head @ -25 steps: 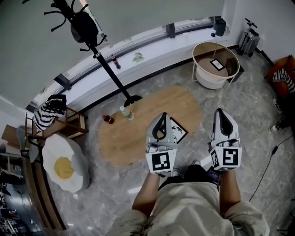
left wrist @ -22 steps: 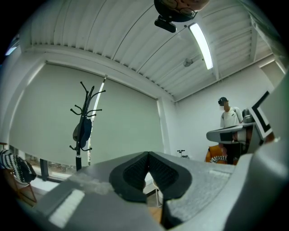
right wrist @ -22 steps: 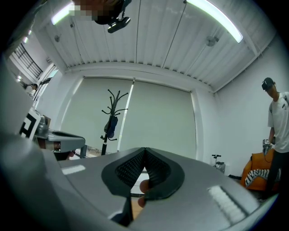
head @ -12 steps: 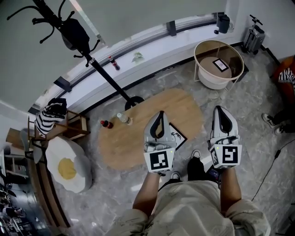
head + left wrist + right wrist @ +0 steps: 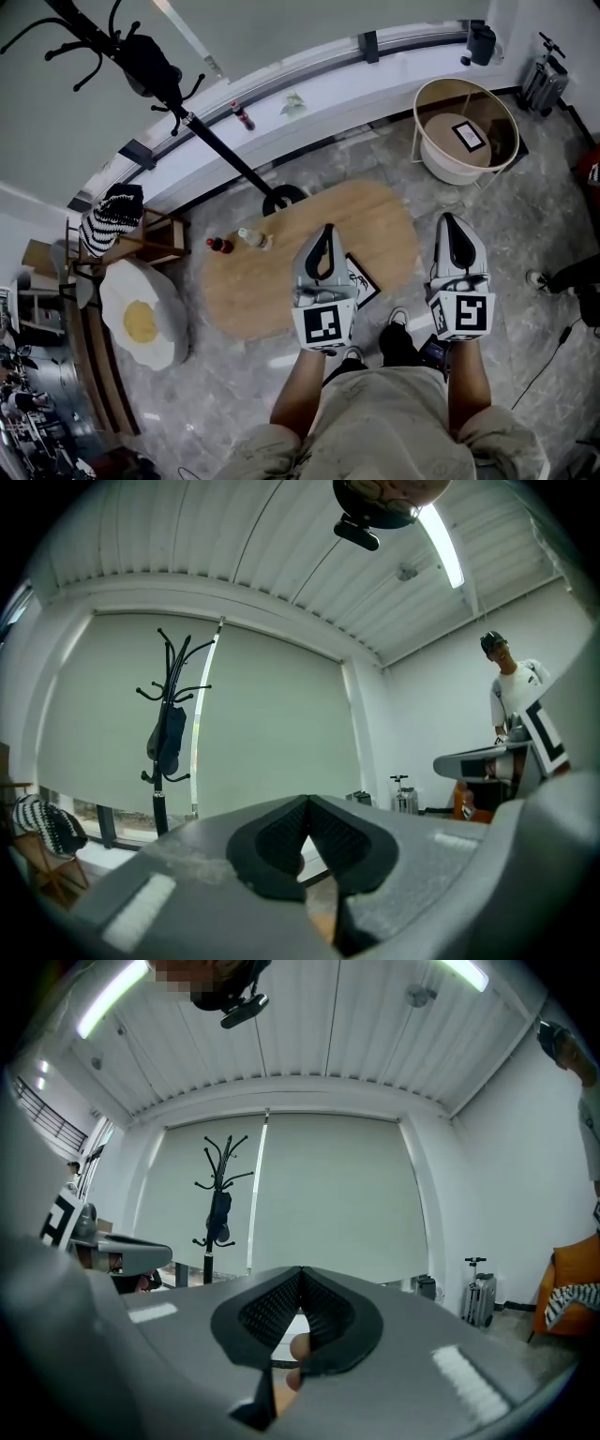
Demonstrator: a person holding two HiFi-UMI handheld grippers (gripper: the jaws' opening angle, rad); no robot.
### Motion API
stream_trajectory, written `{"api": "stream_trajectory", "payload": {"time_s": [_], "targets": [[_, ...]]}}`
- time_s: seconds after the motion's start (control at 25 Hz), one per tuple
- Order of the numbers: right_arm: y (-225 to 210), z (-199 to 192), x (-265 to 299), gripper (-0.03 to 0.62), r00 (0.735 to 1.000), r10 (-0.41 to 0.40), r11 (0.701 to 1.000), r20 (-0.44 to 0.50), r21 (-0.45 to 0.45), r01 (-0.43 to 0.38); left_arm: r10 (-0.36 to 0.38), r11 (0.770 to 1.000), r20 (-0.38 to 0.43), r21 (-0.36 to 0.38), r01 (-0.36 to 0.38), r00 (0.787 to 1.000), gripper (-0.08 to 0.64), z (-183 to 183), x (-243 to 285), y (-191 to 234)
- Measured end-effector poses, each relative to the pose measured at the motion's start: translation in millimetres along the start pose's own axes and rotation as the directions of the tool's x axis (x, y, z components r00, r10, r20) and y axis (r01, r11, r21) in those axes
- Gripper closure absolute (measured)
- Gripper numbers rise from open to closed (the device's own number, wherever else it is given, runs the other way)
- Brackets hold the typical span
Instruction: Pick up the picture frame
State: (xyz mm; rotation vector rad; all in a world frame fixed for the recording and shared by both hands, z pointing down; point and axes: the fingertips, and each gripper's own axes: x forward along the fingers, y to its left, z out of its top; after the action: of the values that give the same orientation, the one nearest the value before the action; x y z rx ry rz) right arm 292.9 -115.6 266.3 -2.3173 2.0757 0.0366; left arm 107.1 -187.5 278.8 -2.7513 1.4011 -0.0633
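The picture frame lies flat on the oval wooden table, near its right front edge; its left part is hidden behind my left gripper. In the head view the left gripper is held level above the table, jaws shut and empty. The right gripper is held level to the right of the table, above the floor, also shut and empty. The left gripper view shows the left gripper with its pads together, pointing at the window blind. The right gripper view shows the right gripper shut likewise.
A red bottle and a clear bottle stand at the table's far left. A black coat stand rises behind it. A round basket table holding another frame is at the back right. An egg-shaped cushion lies left.
The person has stepped forward: the table and frame have come closer under the grippers, and both grippers moved ahead a little lower. Both stay shut.
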Motion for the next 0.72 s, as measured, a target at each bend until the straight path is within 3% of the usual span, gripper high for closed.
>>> {"api": "stream_trajectory", "payload": {"time_s": [0.36, 0.72], "targets": [[-12, -45, 42, 0.591, 0.993, 0.102, 0.994, -0.061, 0.047, -0.099, 0.11, 0.994, -0.075, -0.014, -0.112, 0.991, 0.555, -43, 20, 12], [17, -96, 66, 0.591, 0.959, 0.248, 0.968, -0.14, 0.068, -0.241, 0.243, 0.966, -0.191, -0.043, -0.256, 0.951, 0.555, -96, 3, 35]]}}
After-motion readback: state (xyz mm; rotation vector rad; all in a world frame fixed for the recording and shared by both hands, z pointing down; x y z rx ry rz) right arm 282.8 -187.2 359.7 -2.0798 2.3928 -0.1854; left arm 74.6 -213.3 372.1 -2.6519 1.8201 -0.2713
